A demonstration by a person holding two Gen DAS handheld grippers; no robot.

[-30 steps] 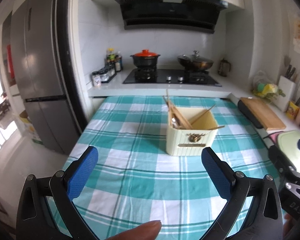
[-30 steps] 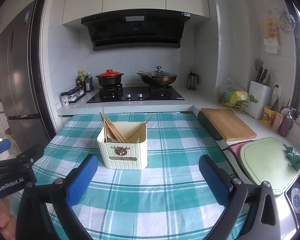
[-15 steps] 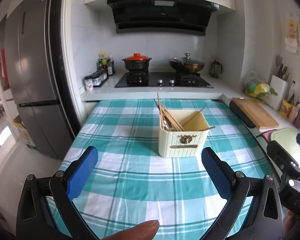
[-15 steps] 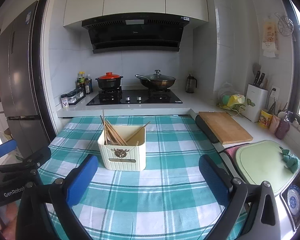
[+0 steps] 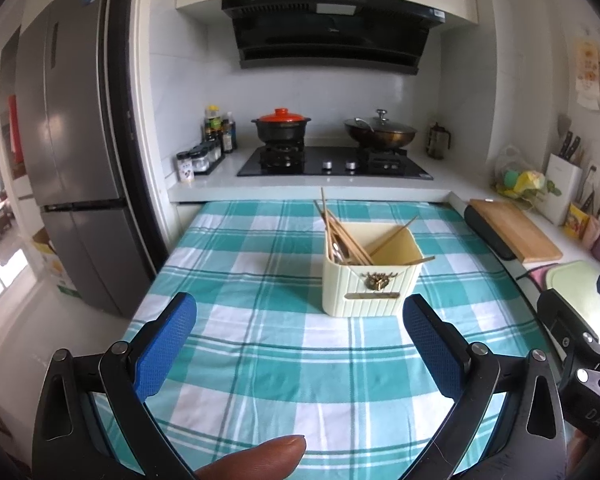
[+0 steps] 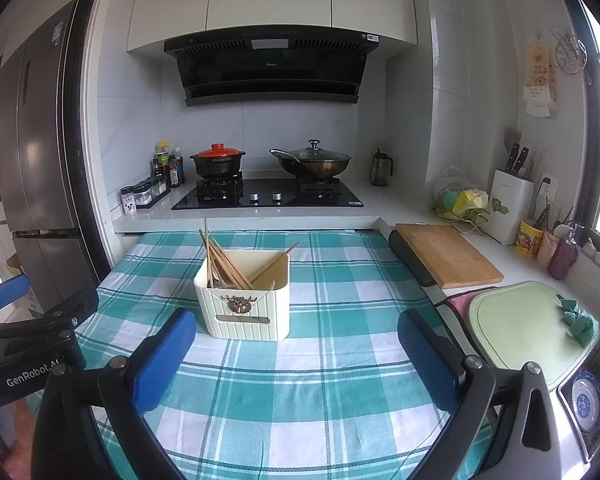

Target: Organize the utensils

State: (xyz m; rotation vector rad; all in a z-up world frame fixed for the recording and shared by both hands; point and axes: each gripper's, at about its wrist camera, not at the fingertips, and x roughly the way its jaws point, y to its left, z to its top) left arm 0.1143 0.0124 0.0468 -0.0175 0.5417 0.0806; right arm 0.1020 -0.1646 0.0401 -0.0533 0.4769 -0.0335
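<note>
A cream ribbed utensil holder (image 5: 370, 286) stands on the teal checked tablecloth (image 5: 260, 344); it also shows in the right wrist view (image 6: 246, 306). Wooden chopsticks (image 5: 346, 236) and some metal utensils lean inside it, seen too in the right wrist view (image 6: 228, 266). My left gripper (image 5: 300, 344) is open and empty, held above the cloth short of the holder. My right gripper (image 6: 296, 354) is open and empty, also short of the holder. Each gripper's body shows at the edge of the other's view.
A stove (image 6: 268, 196) with a red-lidded pot (image 6: 218, 160) and a wok (image 6: 312, 162) lies behind the table. A wooden cutting board (image 6: 448, 254), green board (image 6: 524, 328) and knife block (image 6: 510, 202) sit on the right counter. A fridge (image 5: 76, 152) stands left.
Both grippers have drawn back and risen a little, so the holder looks smaller and further off. Both stay open and empty.
</note>
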